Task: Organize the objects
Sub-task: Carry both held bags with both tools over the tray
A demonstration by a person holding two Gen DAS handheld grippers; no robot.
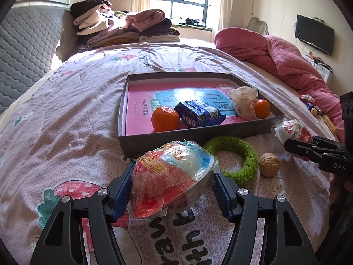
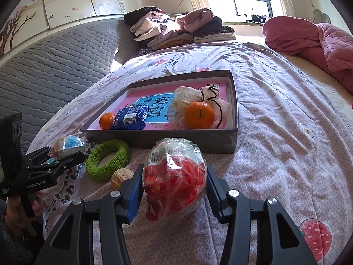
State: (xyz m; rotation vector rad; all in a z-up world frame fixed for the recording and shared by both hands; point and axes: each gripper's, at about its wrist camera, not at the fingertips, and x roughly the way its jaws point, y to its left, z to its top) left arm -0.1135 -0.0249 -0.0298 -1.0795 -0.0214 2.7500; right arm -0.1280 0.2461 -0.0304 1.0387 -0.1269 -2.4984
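Resting on a bed point(image 1: 66, 101) spread with a pink strawberry-print cover, a shallow grey box point(image 1: 187, 135) held a pink book, two oranges, a blue snack pack point(image 1: 198, 111) and a small pale drawstring pouch point(image 2: 198, 98). One orange point(image 1: 165, 118) lay at the box's near left beside the blue pack, the other orange point(image 2: 199, 115) sat against the pouch at the near right. In front of the box, on the cover, lay a green fuzzy ring point(image 1: 238, 154) with a walnut point(image 1: 269, 164) just beside it. The left hand-held gripper point(image 1: 173, 184) stood wide, its blue pads on either side of a plastic-wrapped snack bowl point(image 1: 174, 176) with red and blue printing; the wrapper reached both pads, but whether they pressed on it could not be told. The right hand-held gripper point(image 2: 174, 181) had its blue pads closed against a second wrapped bowl point(image 2: 174, 176), red and white, which sat just before the box's front wall. A hand point(image 2: 19, 212) showed at the lower left of the right wrist view, gripping the left tool's handle. Folded clothes point(image 1: 123, 26) were piled at the far end of the bed
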